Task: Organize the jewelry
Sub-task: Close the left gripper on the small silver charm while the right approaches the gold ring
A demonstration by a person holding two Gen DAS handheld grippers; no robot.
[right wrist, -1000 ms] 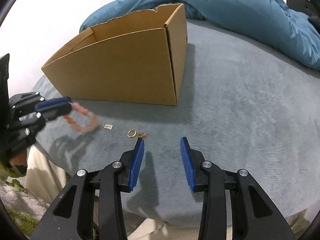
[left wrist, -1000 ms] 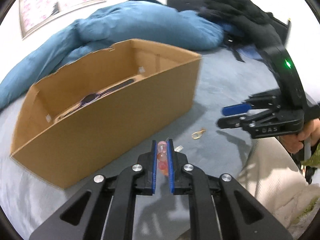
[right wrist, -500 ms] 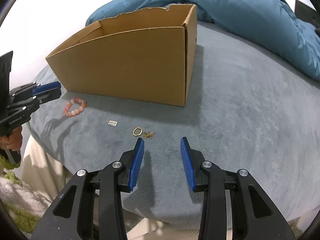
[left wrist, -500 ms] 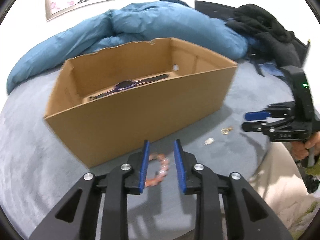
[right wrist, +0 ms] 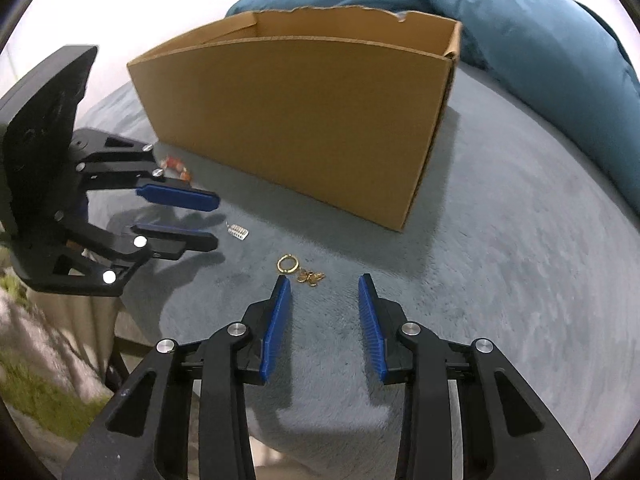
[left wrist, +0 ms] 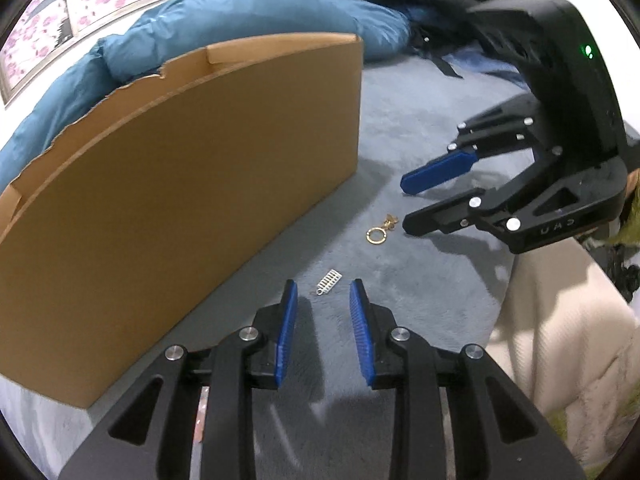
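Grippers both spread: our left one (left wrist: 323, 289) hovers just short of the silver charm (left wrist: 329, 280). Our right one (right wrist: 323, 282) frames the gold earring (right wrist: 301, 270) beside the box (right wrist: 304, 120).

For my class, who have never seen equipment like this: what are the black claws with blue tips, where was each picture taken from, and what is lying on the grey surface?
Each claw is a hand-held two-finger gripper; no robot arm is involved. A camera on each looks forward along its fingers, so one picture comes from the left gripper and the other from the right gripper. Each view also catches the other gripper off to one side. Both are open and hold nothing. On the grey blanket stands an open cardboard box. In front of it lie a small silver charm, a gold ring with a gold butterfly charm beside it, and an orange bead bracelet, partly hidden behind the left gripper.
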